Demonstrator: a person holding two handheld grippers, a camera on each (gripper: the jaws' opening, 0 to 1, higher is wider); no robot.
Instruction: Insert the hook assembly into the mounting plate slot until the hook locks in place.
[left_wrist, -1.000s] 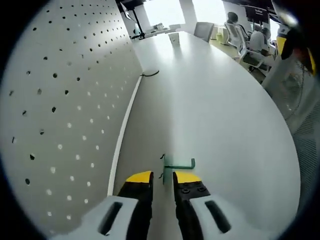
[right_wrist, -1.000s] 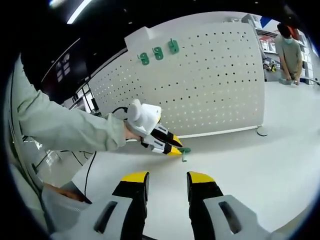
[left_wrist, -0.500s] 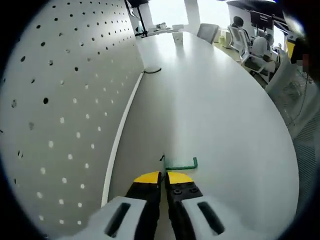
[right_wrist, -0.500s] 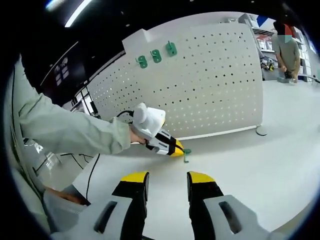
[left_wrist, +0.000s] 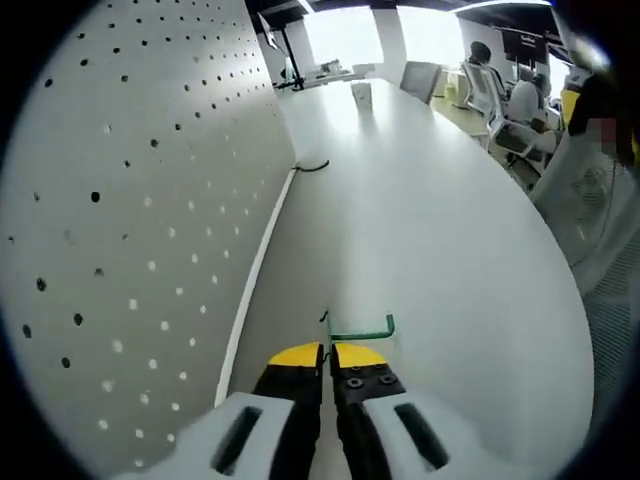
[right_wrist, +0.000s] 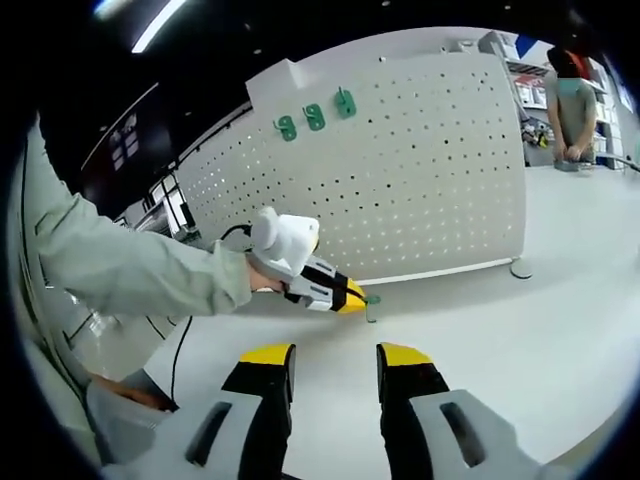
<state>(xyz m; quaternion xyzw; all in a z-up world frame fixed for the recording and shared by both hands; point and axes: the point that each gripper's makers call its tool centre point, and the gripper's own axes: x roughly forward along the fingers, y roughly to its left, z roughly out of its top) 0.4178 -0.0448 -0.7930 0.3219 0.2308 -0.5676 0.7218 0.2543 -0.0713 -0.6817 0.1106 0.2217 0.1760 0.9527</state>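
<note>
Pickup step in hand: left gripper (left_wrist: 328, 352) has its jaws clenched on the green hook (left_wrist: 358, 326), which lies on the white table (left_wrist: 440, 230) at the foot of the pegboard (left_wrist: 130, 200). Right gripper (right_wrist: 333, 356) hangs released, jaws apart, with the hook at its 12 o'clock. Next move, as judged: lift the hook, turn its back tabs toward the board, and seat them in free holes. Three mounted hooks (right_wrist: 315, 116) occupy the board at 11 o'clock in the right gripper view. A black cable (left_wrist: 312, 166) lies along the board base; a bystander (right_wrist: 568, 105) stands at 2 o'clock.
</note>
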